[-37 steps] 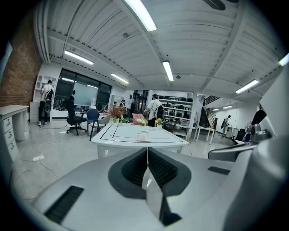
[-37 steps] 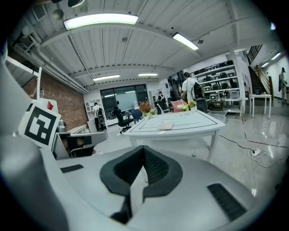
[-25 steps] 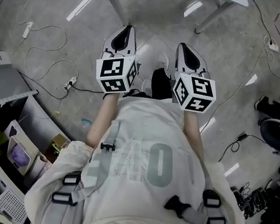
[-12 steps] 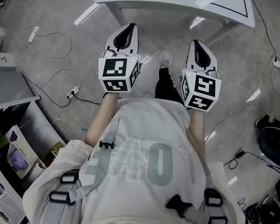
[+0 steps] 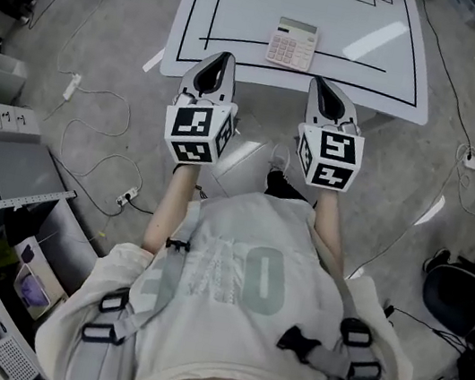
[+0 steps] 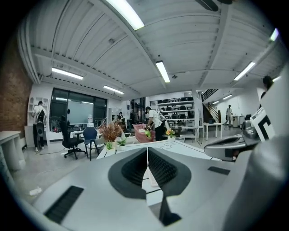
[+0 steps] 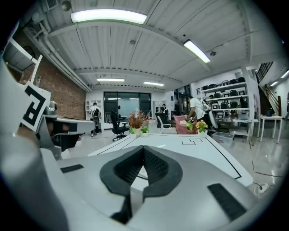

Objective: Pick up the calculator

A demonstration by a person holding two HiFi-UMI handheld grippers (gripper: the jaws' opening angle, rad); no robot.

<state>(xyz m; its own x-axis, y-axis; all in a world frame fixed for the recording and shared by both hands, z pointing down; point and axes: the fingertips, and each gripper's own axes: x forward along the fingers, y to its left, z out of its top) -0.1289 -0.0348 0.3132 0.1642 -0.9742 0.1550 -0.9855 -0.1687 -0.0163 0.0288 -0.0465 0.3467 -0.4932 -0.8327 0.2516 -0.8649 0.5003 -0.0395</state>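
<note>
**Head view.** A white table (image 5: 402,82) marked with black lines fills the upper middle of the frame. The calculator (image 5: 292,43) lies flat on it, close to the near edge, with its display at the end nearer the top of the frame and its keys toward the person. Its long axis seems to run up the frame with a slight tilt, though its outline is nearly square here. The left gripper (image 5: 212,69) and the right gripper (image 5: 328,96) sit side by side just below the table edge, both pointing up the frame. Neither touches the table or the calculator. The calculator lies ahead of them and between their two lines — closer to the right gripper's line than to the left's, so the right looks better placed to reach it, going up the frame and a little toward the left.

**Left gripper view.** The left gripper (image 6: 147,155) has its ribbed pads pressed together with nothing between them. The table top (image 6: 180,151) stretches ahead; the calculator cannot be picked out with certainty.

**Right gripper view.** The right gripper (image 7: 143,154) is likewise closed and empty — it would need to open before any grasp. The table (image 7: 194,151) lies ahead at about jaw level.
</note>
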